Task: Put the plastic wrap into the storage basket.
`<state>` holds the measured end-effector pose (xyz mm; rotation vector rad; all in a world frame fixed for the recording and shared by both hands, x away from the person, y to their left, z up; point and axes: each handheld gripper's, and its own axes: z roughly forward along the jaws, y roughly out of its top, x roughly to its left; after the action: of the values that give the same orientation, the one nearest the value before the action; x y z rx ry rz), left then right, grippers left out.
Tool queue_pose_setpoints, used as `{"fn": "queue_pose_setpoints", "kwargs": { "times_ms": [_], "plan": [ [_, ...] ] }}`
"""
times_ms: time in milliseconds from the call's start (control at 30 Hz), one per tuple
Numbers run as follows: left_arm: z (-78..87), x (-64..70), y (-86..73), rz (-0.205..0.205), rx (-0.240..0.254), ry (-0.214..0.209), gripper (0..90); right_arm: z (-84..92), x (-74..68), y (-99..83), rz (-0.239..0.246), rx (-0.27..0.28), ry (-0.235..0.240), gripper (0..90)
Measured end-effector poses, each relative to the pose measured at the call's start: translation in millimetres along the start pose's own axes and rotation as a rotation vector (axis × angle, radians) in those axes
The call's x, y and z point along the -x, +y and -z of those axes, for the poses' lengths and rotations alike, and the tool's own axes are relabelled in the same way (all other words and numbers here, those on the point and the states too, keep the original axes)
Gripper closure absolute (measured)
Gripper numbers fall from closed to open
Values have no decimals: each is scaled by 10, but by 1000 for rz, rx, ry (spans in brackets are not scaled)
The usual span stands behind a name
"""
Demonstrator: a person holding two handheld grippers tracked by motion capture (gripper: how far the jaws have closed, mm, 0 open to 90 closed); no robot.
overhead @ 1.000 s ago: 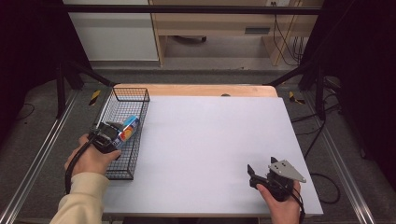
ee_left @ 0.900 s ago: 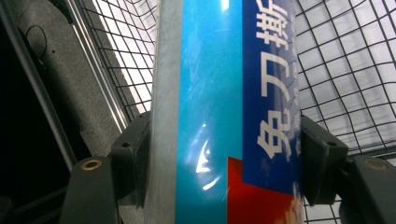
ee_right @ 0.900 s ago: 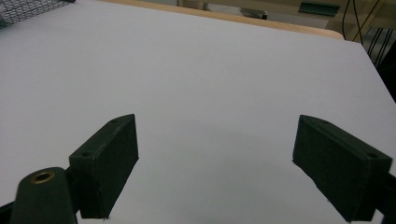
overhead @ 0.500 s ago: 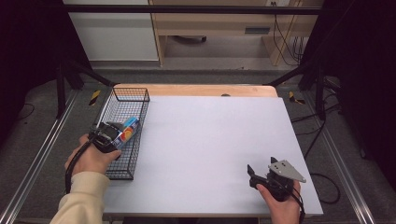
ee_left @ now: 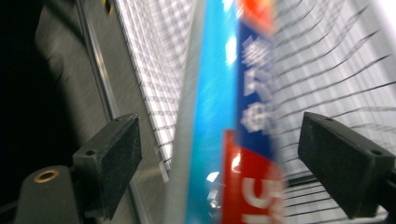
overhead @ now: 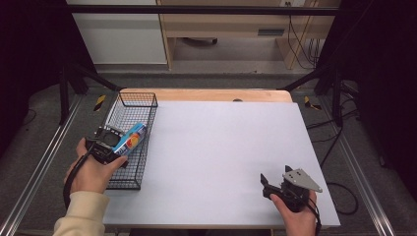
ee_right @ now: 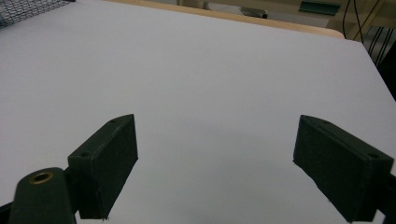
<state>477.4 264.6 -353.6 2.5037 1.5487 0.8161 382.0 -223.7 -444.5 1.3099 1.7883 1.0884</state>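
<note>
1. Since the earlier high view, we note the left gripper (overhead: 119, 146) has lifted slightly over the wire basket (overhead: 129, 183); its jaws have just been opening, and the blue packet (overhead: 132, 139) sits higher against the basket's 3 o'clock wall. The right gripper (overhead: 266, 183) has not shifted, at 5 o'clock on the white table sheet (overhead: 221, 147).
2. High view: we judge the packet, tilted on the rim, could slide out toward 3 o'clock or catch on the wires if the left gripper brushes it while withdrawing. The basket is thin black mesh, rectangular; the sheet is matt and flat.
3. Left gripper view: the pads (ee_left: 116, 158) stand wide, clear of the packet (ee_left: 224, 116) between them. The packet is glossy, slick, blue with red panels, and blurred; we cannot read its print.
4. Right gripper view: the right gripper's (ee_right: 215, 163) jaws stand wide, holding nothing, over bare sheet (ee_right: 210, 70); basket corner (ee_right: 23, 9) at 11 o'clock.
</note>
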Motion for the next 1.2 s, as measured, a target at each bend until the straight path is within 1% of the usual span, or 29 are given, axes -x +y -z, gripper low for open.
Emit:
{"fn": "queue_pose_setpoints", "kwargs": {
  "times_ms": [33,67,133,200,300,367,433,567,633,700,767,800,867,933,967,1000,1033,1067,1100,1133,1167,1200],
  "plan": [
    [47,17,-9,6,37,-14,122,-1,-1,0,1,-1,-1,137],
    [90,34,-17,5,68,-19,113,-2,0,0,2,-2,0,136],
    [165,81,-23,3,112,-22,91,0,4,3,2,0,-4,132],
    [246,127,-25,0,157,-37,86,4,3,5,0,-1,-6,126],
    [361,210,-26,-5,231,-80,73,6,8,3,1,-1,-9,114],
    [425,273,-23,-15,275,-99,69,8,12,4,-3,1,-8,101],
    [469,353,-17,-38,306,-119,66,7,20,5,-2,1,-6,91],
    [500,531,0,-92,346,-167,59,13,27,9,-2,2,0,68],
    [480,639,21,-135,344,-168,57,22,25,14,-10,3,8,61],
    [449,727,33,-154,347,-185,55,27,33,15,5,12,14,50],
    [409,837,48,-175,370,-218,55,39,36,12,22,20,22,41],
    [390,894,58,-186,380,-233,55,45,33,15,20,22,25,40],
    [351,1031,83,-213,408,-258,55,59,40,19,35,30,24,40],
    [317,1139,105,-237,426,-282,55,63,44,19,36,34,27,39],
    [288,1202,117,-255,438,-291,55,62,46,19,38,33,26,39],
    [248,1267,128,-275,434,-290,58,60,50,17,42,32,25,39],
    [205,1335,140,-297,428,-280,61,61,51,15,41,28,23,40],
    [146,1405,150,-313,442,-286,61,56,58,10,45,25,22,41],
    [105,1446,151,-311,459,-306,64,48,66,3,47,18,19,44],
    [51,1493,151,-312,472,-342,66,42,72,-1,45,14,21,47],
    [1,1542,145,-307,483,-365,67,36,80,-8,42,7,22,51],
    [-58,1596,135,-316,497,-378,67,27,84,-13,35,1,22,55]
  ]
}}
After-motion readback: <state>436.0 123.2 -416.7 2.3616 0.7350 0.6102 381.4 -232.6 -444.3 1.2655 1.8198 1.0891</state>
